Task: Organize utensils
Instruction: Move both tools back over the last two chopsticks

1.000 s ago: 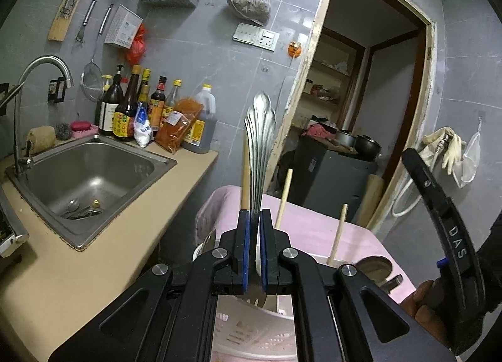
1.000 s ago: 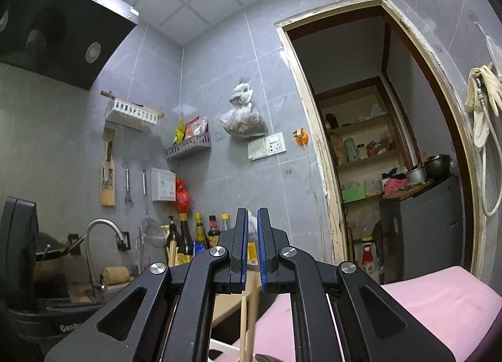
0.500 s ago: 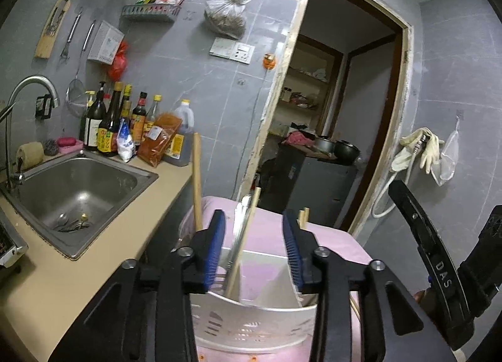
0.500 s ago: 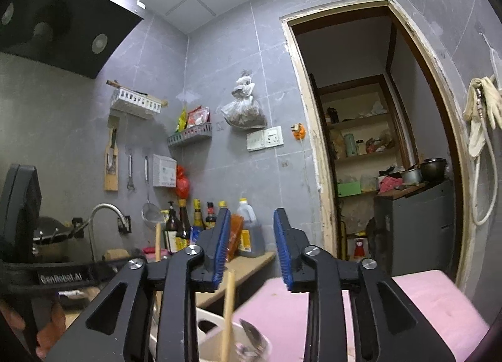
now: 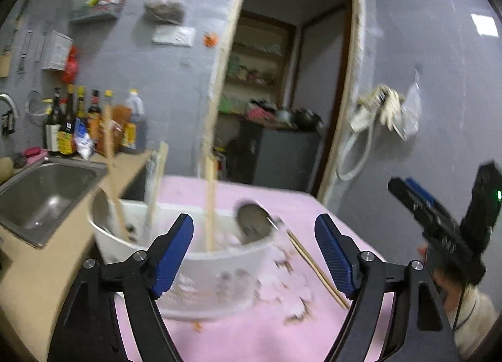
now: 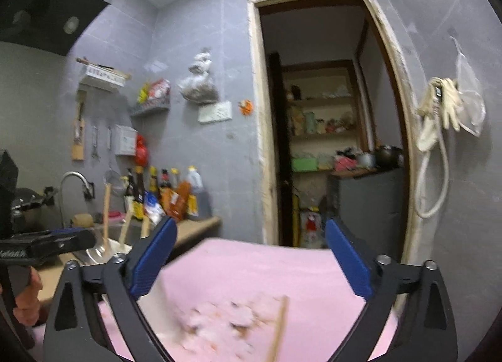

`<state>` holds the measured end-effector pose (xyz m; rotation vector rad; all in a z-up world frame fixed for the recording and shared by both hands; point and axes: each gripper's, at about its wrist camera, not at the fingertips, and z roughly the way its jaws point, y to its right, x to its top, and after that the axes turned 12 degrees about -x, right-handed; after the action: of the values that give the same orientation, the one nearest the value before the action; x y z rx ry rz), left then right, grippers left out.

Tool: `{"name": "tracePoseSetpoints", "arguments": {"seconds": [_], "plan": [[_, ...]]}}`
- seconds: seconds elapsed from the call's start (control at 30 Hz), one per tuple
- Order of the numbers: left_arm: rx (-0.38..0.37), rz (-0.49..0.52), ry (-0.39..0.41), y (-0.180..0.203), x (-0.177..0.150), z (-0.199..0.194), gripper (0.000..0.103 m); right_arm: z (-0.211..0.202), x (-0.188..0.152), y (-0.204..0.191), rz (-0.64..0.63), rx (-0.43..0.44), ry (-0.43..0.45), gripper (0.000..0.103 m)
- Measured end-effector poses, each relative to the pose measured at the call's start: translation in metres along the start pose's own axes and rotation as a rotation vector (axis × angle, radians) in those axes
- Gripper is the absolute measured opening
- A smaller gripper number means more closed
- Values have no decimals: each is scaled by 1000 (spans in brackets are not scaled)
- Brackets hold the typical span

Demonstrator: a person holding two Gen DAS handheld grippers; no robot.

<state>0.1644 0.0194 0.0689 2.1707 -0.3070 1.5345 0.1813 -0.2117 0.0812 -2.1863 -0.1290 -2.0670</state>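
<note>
Sink: steel basin set into the tan counter at far left of the left wrist view, beside the table.
Bottles: a row of sauce bottles stands on the counter against the grey wall, behind the sink.
Utensil basket: white plastic holder on the pink tablecloth, near the table's left edge, just ahead of the left gripper.
Basket contents: several chopsticks stand upright or lean in it; a spoon rests against its left rim and a second spoon lies with its bowl at the right rim. The frame is blurred, so which compartment each sits in cannot be told.
Left gripper: jaws have just been opening and stand wide apart; nothing is between the blue pads, and the basket lies beyond them.
Loose chopsticks: a pair lies flat on the cloth, right of the basket, slanting toward the right jaw.
Right gripper: jaws have just been opening, spread very wide and holding nothing, over the pink cloth.
Single chopstick: lies on the cloth in the lower right wrist view.
Doorway: open, with shelves visible behind.
</note>
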Motion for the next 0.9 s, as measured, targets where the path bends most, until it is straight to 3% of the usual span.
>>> {"name": "tracePoseSetpoints", "arguments": {"seconds": [0.27, 0.53, 0.7, 0.9], "plan": [[-74, 35, -193, 35, -31, 42, 75, -1, -21, 46, -50, -47, -178, 101], [-32, 47, -390, 53, -53, 88, 75, 17, -54, 64, -83, -25, -429, 98], [41, 30, -532, 45, -69, 116, 75, 36, -76, 63, -98, 36, -581, 75], [47, -13, -591, 33, -82, 125, 75, 58, -94, 45, -154, 96, -712, 57]]}}
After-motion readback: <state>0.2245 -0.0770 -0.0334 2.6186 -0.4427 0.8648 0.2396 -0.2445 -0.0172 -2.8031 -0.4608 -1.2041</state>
